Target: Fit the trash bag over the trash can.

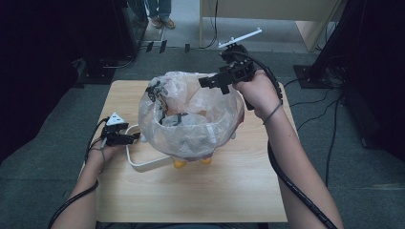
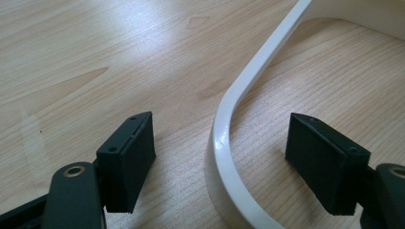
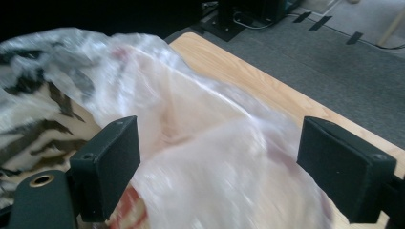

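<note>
A clear plastic bag (image 1: 191, 119) with black print lines a round white bin on the wooden table (image 1: 191, 191). Small orange feet (image 1: 179, 163) peek out under the bin's front. From its left side a white looped handle (image 1: 138, 164) curves onto the table. My left gripper (image 1: 135, 137) lies low beside that loop. In the left gripper view it (image 2: 219, 121) is open, and the white handle (image 2: 267, 52) passes between the jaws, clear of both pads. My right gripper (image 1: 204, 82) hovers over the bag's back right rim. It (image 3: 215, 129) is open above the blurred bag (image 3: 205, 162).
Grey carpet surrounds the table. Behind it stand a light wooden desk (image 1: 267, 12) and a person's feet (image 1: 161, 21). Black stands and cables (image 1: 329, 95) lie on the floor at right. Bare tabletop stretches in front of the bin.
</note>
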`<state>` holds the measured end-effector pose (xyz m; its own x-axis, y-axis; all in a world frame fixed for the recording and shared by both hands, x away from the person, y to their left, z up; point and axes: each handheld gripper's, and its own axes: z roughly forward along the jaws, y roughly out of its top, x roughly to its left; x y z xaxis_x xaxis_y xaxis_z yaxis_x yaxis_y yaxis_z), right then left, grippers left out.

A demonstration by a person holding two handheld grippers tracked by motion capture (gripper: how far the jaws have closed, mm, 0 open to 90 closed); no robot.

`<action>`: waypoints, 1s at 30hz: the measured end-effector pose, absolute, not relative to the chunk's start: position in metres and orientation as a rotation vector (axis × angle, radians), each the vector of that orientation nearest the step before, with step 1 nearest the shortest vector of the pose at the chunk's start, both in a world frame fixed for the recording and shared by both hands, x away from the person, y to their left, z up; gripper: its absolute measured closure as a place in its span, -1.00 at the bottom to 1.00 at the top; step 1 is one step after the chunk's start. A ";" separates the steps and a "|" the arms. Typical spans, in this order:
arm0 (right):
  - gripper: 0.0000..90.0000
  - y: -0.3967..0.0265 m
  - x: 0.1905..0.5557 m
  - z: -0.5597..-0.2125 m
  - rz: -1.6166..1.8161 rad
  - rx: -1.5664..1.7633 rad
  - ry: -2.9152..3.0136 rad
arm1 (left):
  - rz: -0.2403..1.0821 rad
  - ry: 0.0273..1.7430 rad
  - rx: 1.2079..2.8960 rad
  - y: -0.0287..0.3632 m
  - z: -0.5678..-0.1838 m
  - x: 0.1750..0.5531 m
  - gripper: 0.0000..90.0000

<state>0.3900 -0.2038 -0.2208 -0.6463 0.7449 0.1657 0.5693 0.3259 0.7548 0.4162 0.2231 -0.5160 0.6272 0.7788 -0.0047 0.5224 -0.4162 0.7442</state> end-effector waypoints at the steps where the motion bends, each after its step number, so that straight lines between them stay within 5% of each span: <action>1: -0.68 -0.206 0.389 -0.222 1.221 1.194 2.375 | 0.447 1.015 2.114 0.223 -0.516 0.416 -0.44; 17: -0.68 -0.272 0.347 -0.223 1.263 1.175 2.241 | 0.450 1.023 2.112 0.223 -0.516 0.415 -0.44; 30: -0.68 -0.326 0.314 -0.284 1.154 1.338 1.919 | 0.452 1.027 2.108 0.223 -0.516 0.415 -0.44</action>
